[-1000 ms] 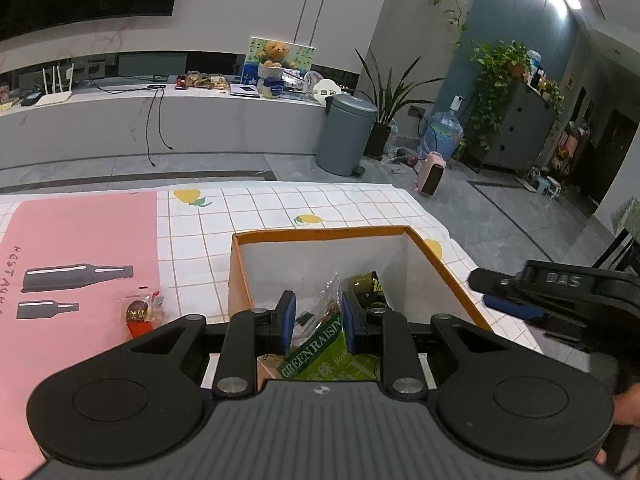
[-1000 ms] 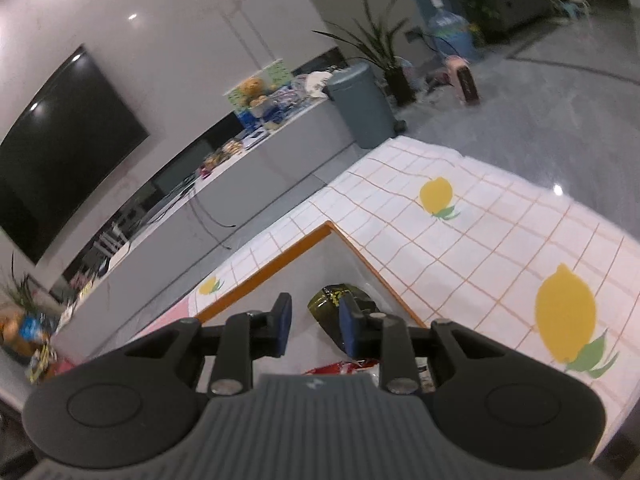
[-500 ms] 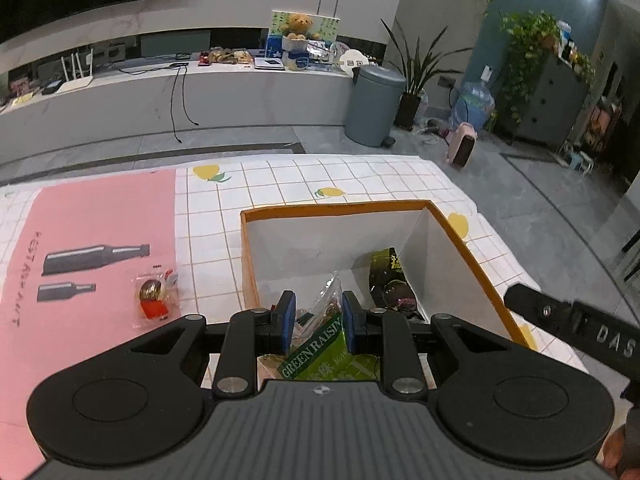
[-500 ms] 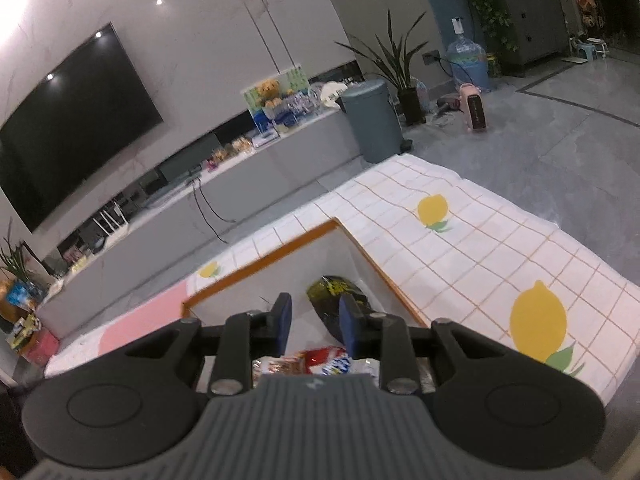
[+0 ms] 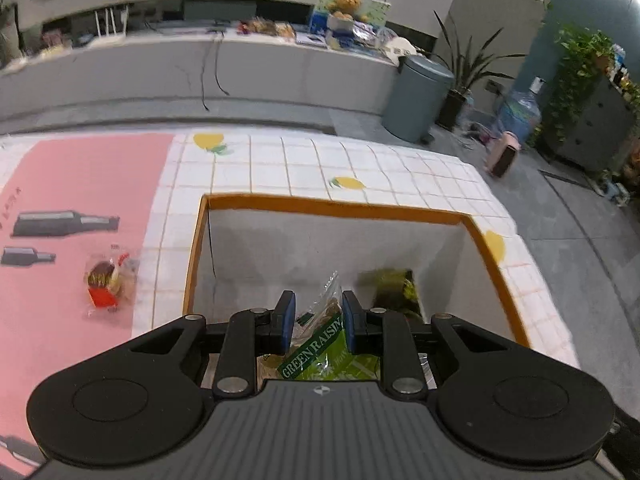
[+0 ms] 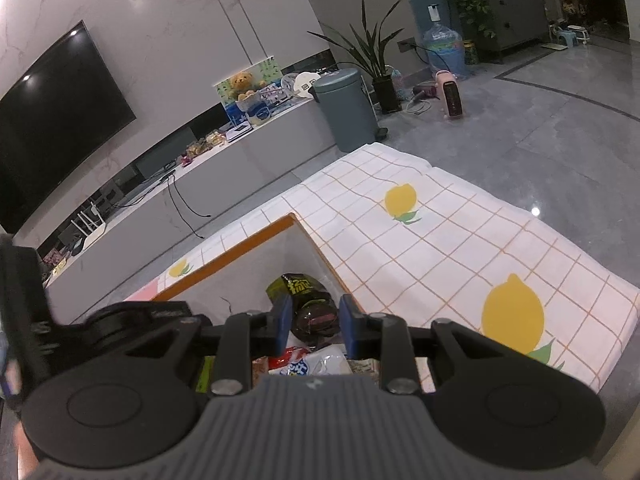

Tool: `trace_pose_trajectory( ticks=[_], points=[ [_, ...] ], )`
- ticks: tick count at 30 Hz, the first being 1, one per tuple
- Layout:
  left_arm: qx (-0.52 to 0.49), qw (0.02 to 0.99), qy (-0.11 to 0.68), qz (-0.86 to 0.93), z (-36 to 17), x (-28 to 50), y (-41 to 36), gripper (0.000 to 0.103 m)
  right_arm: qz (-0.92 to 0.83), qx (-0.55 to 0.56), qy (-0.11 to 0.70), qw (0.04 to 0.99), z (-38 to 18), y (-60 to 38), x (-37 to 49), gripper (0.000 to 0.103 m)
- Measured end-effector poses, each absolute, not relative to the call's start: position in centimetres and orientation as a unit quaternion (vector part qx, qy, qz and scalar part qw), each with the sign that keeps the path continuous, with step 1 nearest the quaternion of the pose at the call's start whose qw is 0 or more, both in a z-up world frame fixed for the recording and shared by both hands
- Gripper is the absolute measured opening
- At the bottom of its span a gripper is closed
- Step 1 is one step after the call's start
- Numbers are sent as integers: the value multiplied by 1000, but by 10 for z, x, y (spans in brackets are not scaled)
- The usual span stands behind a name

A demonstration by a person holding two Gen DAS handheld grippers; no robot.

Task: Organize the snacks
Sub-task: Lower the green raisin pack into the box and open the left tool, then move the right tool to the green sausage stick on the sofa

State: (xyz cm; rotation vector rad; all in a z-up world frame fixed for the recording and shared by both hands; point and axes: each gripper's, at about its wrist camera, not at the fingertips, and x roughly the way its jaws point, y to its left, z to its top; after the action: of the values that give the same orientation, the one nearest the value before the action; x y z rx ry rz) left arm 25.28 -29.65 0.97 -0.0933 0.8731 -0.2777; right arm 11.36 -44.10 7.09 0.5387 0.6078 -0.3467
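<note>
Between left tongs [image 5: 315, 322]: raisin packet [image 5: 320, 350], seemingly.

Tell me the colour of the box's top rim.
Orange, against white inner walls; the box rim shows best in the left wrist view.

We noted green raisin packet [image 5: 320, 354] tilted over orange-rimmed box [image 5: 332, 205]; dark snack bag [image 6: 310, 306] and red-white packet [image 6: 308, 362] lay inside; small clear-wrapped snack [image 5: 106, 285] lay outside on pink mat.

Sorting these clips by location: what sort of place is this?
Most likely a home living room: a wall-mounted television, a long low media console with a teddy bear, and a potted plant on the tiled floor.
</note>
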Motion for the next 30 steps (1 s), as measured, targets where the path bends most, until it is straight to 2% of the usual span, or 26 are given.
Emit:
trace_pose_trajectory(
  ticks=[8, 12, 14, 30],
  points=[
    [-69, 895, 423, -125, -3, 270, -302, 28, -154, 250, 297, 909, 73, -431, 127, 26],
    [-76, 906, 395, -131, 1, 265, -301, 39, -153, 238, 309, 908, 70, -426, 133, 26],
    [-73, 913, 379, -137, 6, 260, -301, 50, -161, 237, 310, 906, 69, -427, 132, 26],
    [-56, 921, 346, -172, 62, 205, -271, 55, -160, 201, 290, 922, 93, -417, 108, 25]
  ],
)
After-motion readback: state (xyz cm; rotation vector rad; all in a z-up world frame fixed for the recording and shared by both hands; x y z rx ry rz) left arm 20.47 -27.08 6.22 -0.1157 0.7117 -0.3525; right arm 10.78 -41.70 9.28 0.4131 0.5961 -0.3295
